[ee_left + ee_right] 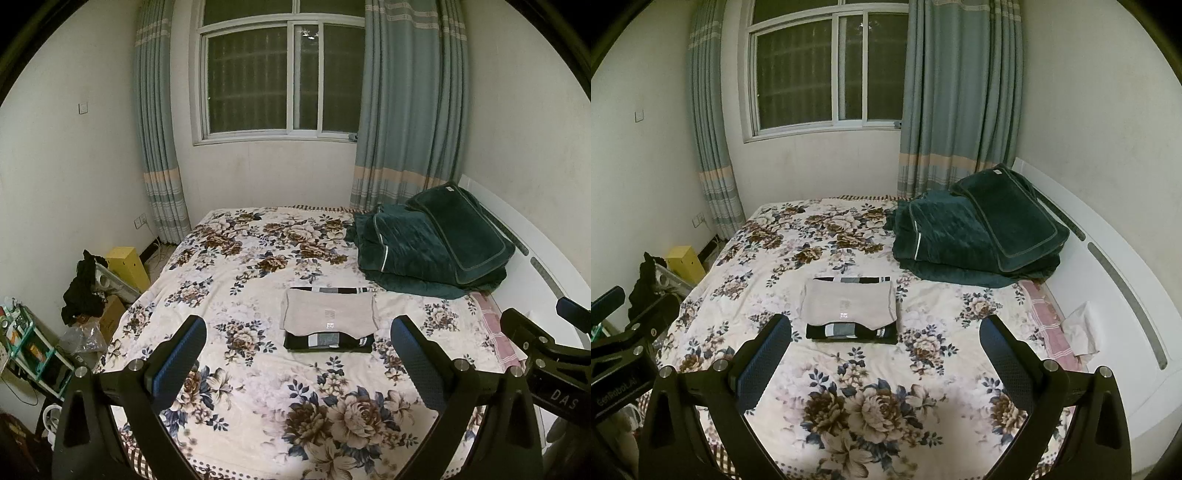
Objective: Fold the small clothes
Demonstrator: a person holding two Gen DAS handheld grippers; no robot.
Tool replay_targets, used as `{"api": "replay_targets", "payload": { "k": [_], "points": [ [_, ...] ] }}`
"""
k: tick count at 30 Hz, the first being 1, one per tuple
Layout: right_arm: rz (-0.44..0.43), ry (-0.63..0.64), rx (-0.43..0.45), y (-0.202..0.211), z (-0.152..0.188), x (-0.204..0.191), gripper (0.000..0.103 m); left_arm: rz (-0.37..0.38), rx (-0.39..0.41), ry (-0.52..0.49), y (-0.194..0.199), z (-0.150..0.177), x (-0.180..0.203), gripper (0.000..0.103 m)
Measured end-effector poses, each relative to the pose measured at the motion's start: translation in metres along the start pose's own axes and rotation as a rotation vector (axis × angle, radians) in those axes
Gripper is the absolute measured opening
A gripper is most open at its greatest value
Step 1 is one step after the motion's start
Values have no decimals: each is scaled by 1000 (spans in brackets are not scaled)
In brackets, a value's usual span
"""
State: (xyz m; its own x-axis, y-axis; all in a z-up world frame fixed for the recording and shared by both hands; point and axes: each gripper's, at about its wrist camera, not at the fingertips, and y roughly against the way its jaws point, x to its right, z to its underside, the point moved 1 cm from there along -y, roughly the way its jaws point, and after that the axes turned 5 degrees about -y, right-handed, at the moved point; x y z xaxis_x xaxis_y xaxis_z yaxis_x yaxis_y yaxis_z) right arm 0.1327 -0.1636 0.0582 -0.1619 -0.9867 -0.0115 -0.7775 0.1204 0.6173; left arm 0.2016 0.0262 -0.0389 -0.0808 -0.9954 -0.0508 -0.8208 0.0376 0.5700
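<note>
A bed with a floral bedspread [258, 406] fills the room, seen from its foot. Near the bed's middle lies a neat stack of small clothes: a folded beige garment [328, 314] rests flat on top of a folded black garment with grey and white stripes [328, 341], whose edges show at the 12 and 6 o'clock sides of the beige one. Stacked squarely like this, the pile looks finished rather than mid-fold.

The left tool [298, 349] and the right tool [885, 345] both hang above the near end of the bed, well short of the stack, each with its blue-padded fingers spread wide and gripping nothing. That suggests the clothes have been let go.

At 2 o'clock from the stack, a pile of dark green bedding [432, 247] sits against the white headboard [1108, 266], apart from the folding area. A window with blue-grey curtains [402, 110] is at 12 o'clock.
</note>
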Motion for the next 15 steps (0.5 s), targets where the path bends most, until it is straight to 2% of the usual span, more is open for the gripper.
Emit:
{"api": "replay_targets", "payload": {
  "k": [15],
  "points": [
    [-1,-2,3,-1,0,-4,103,-2,1,-2,7,3,0,102]
  ]
}}
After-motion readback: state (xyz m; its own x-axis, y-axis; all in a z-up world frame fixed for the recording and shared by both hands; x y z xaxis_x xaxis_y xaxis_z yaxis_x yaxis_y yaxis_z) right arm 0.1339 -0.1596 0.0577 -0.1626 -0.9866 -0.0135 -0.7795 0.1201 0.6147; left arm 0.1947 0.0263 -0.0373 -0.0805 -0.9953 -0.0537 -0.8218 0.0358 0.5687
